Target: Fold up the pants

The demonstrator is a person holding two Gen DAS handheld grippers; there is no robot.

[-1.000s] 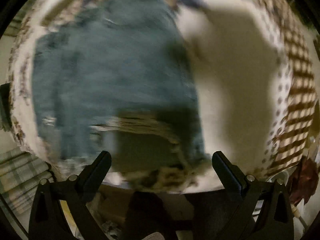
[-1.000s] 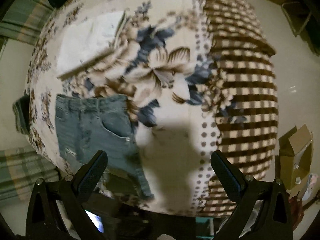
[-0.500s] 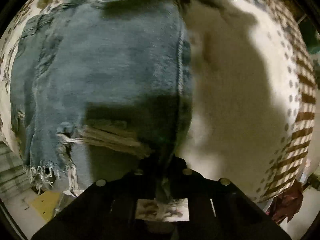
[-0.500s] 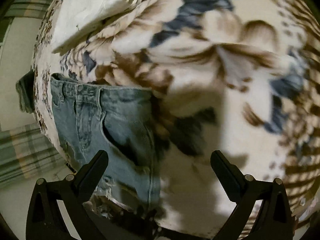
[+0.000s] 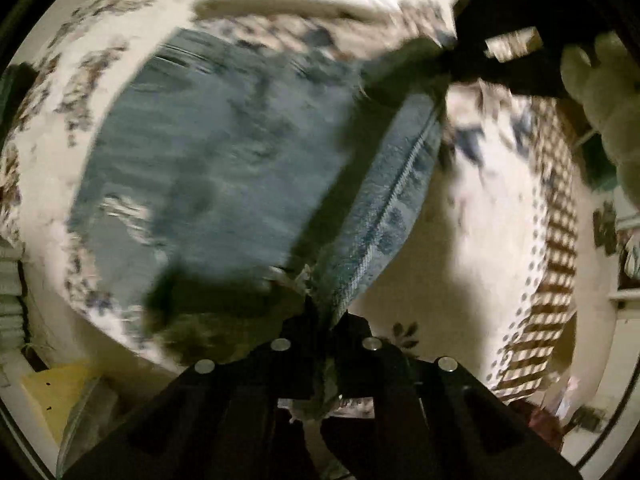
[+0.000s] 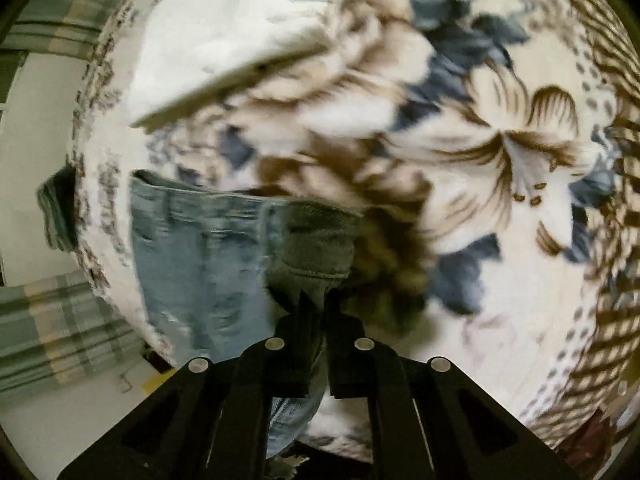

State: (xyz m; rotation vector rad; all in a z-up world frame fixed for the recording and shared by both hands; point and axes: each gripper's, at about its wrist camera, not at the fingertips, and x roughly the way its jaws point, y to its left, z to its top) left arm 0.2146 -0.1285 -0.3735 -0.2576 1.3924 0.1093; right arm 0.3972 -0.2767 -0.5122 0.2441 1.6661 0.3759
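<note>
The pants (image 5: 224, 168), faded blue denim with frayed rips, lie on a bed covered by a floral blanket (image 6: 500, 152) in cream, brown and blue. The left hand-held gripper (image 5: 322, 320) is clenched on a seamed edge of the pants, and that edge rises off the blanket as a taut strip toward the right hand-held gripper (image 5: 460, 60), seen dark at the upper right of the pants. From its own camera, the right hand-held gripper (image 6: 320, 300) is clenched on the pants (image 6: 208, 248) near a pocket at the waistband. A white folded cloth (image 6: 224, 36) lies on the blanket beyond the pants' waistband, apart from them.
</note>
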